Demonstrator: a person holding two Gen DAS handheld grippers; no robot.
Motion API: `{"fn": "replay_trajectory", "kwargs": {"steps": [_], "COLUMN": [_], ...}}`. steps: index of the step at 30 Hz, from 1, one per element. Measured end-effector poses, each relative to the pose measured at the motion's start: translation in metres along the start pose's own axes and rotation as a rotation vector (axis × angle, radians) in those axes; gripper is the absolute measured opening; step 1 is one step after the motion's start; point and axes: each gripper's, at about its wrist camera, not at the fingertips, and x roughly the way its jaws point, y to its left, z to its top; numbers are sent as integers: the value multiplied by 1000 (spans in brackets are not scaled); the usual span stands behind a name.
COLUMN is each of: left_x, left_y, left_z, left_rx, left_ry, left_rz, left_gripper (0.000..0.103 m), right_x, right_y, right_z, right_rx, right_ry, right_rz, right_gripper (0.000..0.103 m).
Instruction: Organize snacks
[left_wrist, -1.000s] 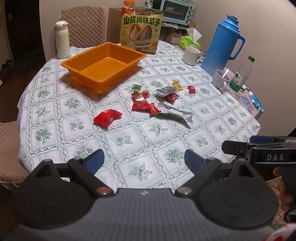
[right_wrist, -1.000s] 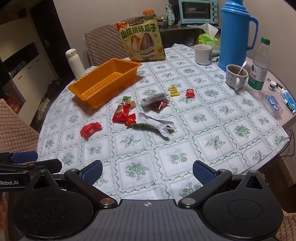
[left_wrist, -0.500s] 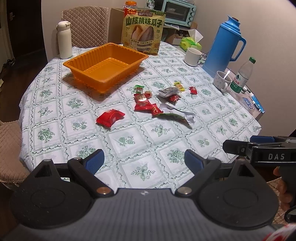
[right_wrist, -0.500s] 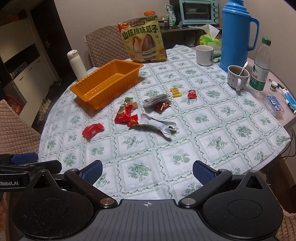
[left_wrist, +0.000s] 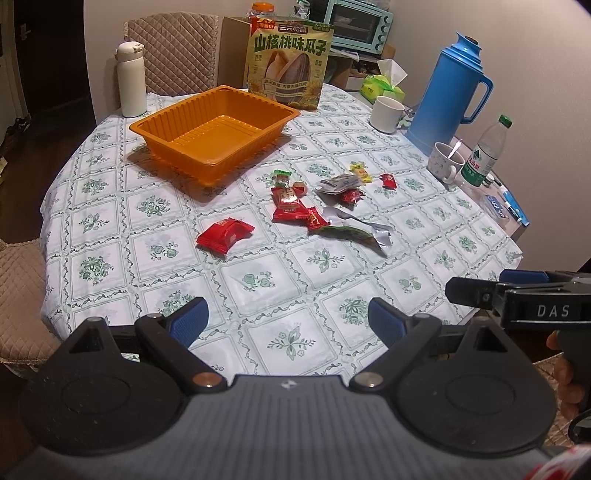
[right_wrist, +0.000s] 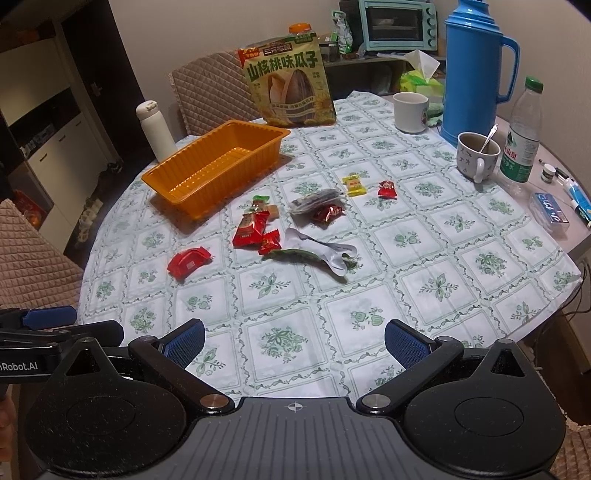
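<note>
While both our tools, left (left_wrist: 288, 317) and right (right_wrist: 293, 341), hang spread and empty at the worktop's (left_wrist: 258, 280) near edge, the tray (left_wrist: 214, 129) waits far-left beside the loose snacks (left_wrist: 291, 205).

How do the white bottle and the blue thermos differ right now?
The white bottle is slim, cream and handle-less; the blue thermos is bulkier and taller, with a side handle. The white bottle stands by the orange tray; the blue thermos stands on the far side near the mugs. Both stand upright.
</note>
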Motion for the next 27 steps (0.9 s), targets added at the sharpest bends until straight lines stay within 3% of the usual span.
{"fn": "replay_trajectory", "kwargs": {"steps": [27], "left_x": [0], "left_y": [7], "left_z": [3], "left_rx": [7], "left_ry": [-8], "left_rz": [-13], "left_gripper": [92], "right_x": [1], "right_y": [15], "right_z": [2], "right_rx": [7], "right_ry": [-16], "right_rz": [-5], "right_gripper": [103]}}
